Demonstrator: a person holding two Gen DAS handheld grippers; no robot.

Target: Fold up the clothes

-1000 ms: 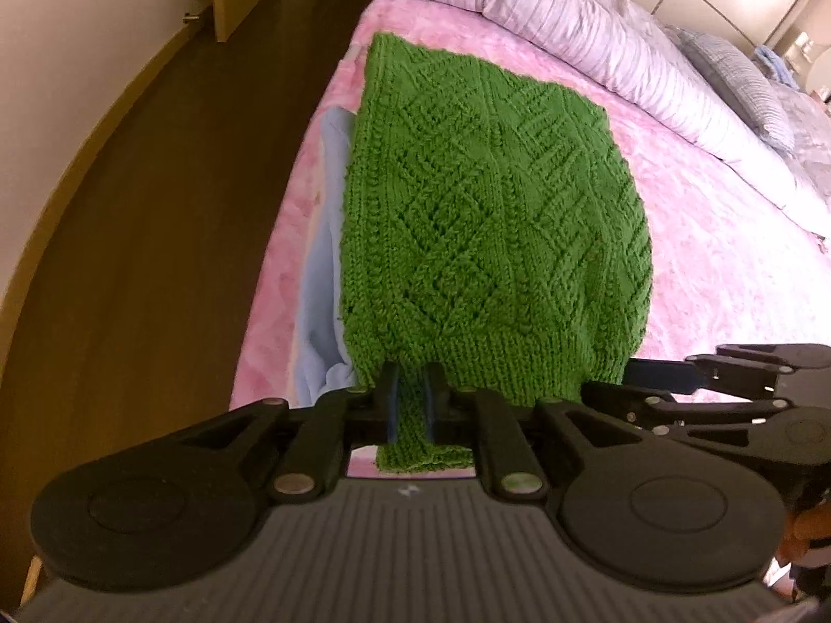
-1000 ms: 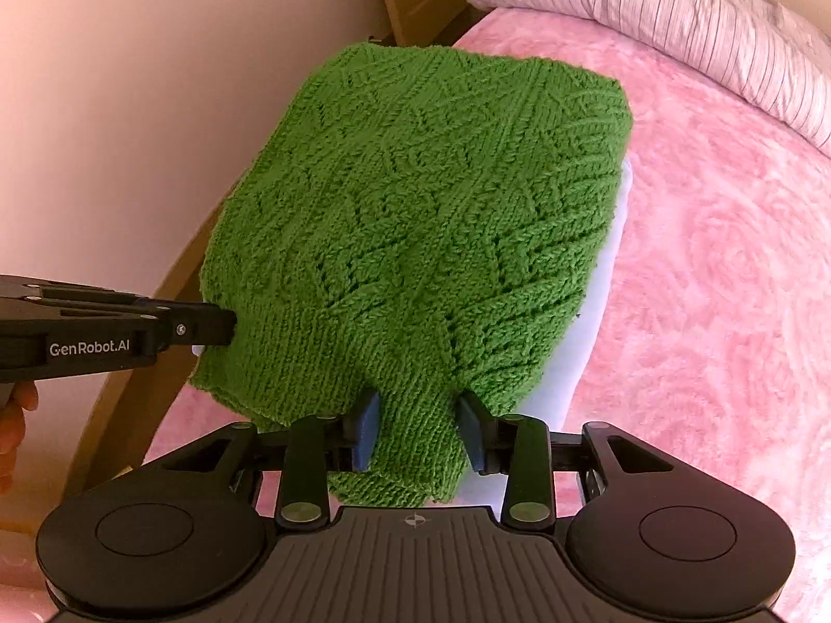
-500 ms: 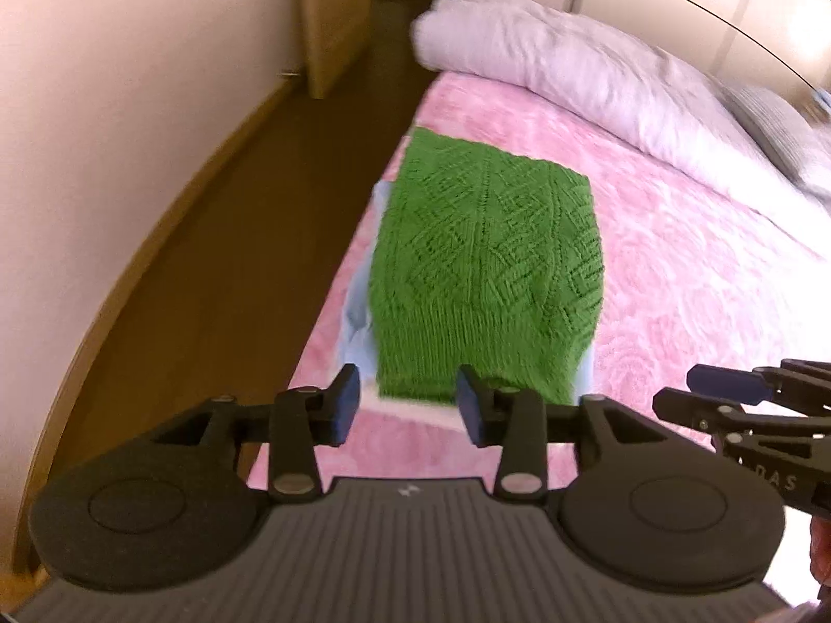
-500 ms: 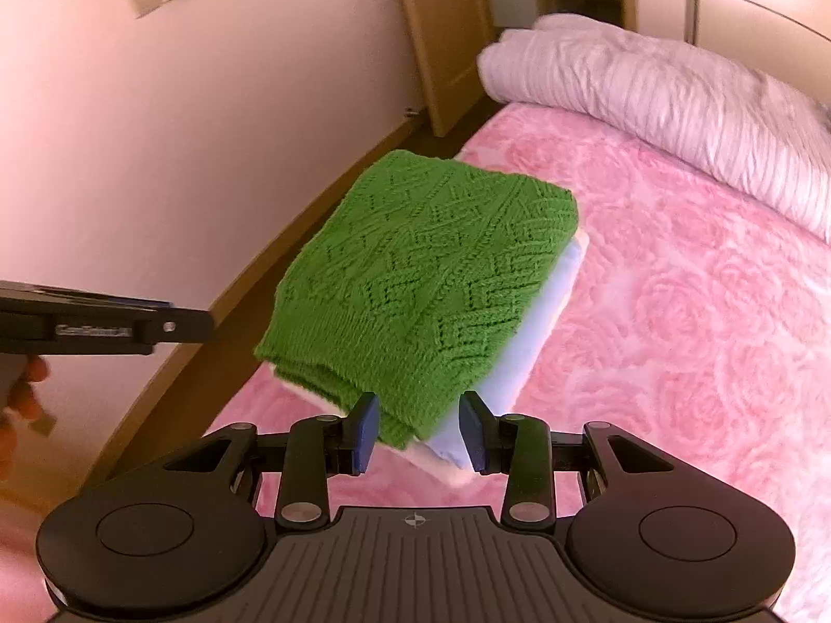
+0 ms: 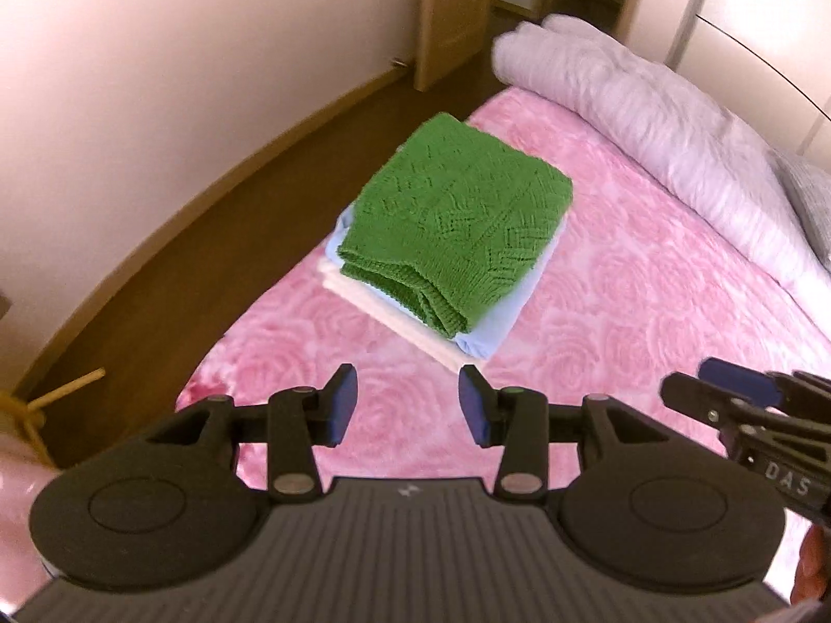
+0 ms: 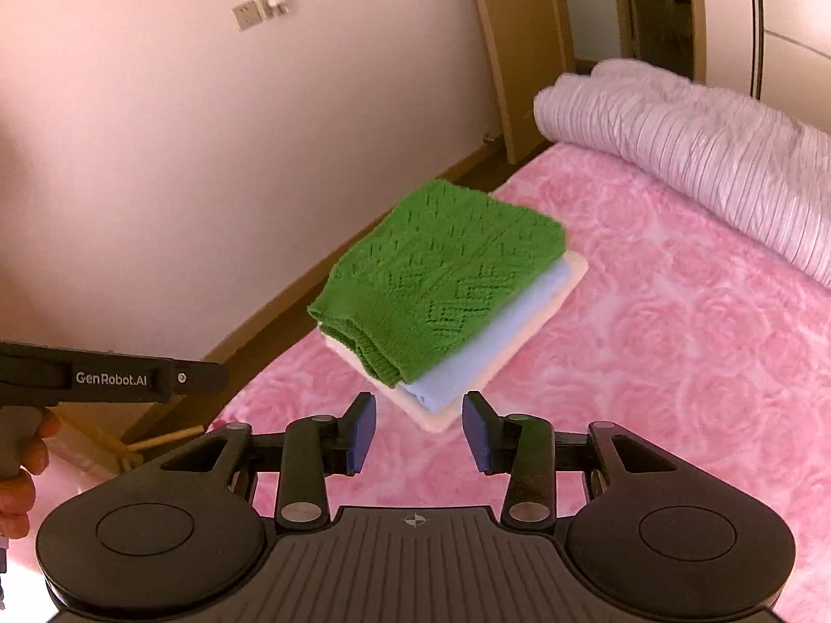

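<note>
A folded green knitted sweater (image 5: 457, 218) lies on top of a folded light blue garment (image 5: 498, 322) and a cream one (image 5: 415, 332), stacked near the left edge of the pink bed (image 5: 649, 311). The stack also shows in the right wrist view, with the sweater (image 6: 441, 280) on top. My left gripper (image 5: 409, 405) is open and empty, well back from the stack. My right gripper (image 6: 419, 428) is open and empty, also back from the stack.
A rolled lilac striped duvet (image 5: 649, 114) lies along the far side of the bed. Brown wooden floor (image 5: 156, 270) and a pink wall (image 6: 182, 156) run along the left. A wooden door (image 6: 524, 52) stands at the back. Wooden sticks (image 5: 57, 394) lie near the bed's left corner.
Both grippers let go of the green sweater's hem, opened, and pulled back and up from the stack. The sweater now lies flat on the pile.
</note>
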